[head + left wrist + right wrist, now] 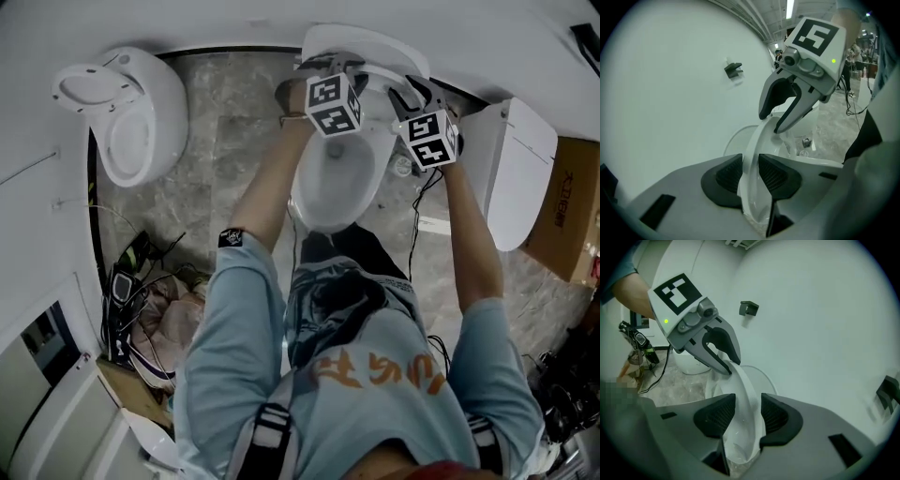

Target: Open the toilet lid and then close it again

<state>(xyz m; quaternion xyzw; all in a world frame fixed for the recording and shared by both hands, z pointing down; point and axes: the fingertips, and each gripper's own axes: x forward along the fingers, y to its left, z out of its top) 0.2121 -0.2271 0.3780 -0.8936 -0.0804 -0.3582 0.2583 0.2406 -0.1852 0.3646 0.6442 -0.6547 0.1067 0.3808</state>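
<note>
A white toilet [330, 183] stands against the wall in front of me. Its lid [367, 45] is tipped up toward the wall. In the left gripper view the lid's thin rim [754, 145] runs between the pads of my left gripper [750, 171], and both pads press on it. My right gripper [771, 123] holds its jaws around the rim farther along. In the right gripper view the rim [745, 385] lies between the pads of my right gripper [748, 411], with a little slack on the right side. The left gripper [732, 364] shows beyond it on the same rim.
A second white toilet [131, 112] stands at the left. Another white toilet part [516, 169] and a cardboard box [572, 206] are at the right. Cables and a bag [141, 300] lie on the floor at lower left. A small dark bracket [733, 69] sits on the wall.
</note>
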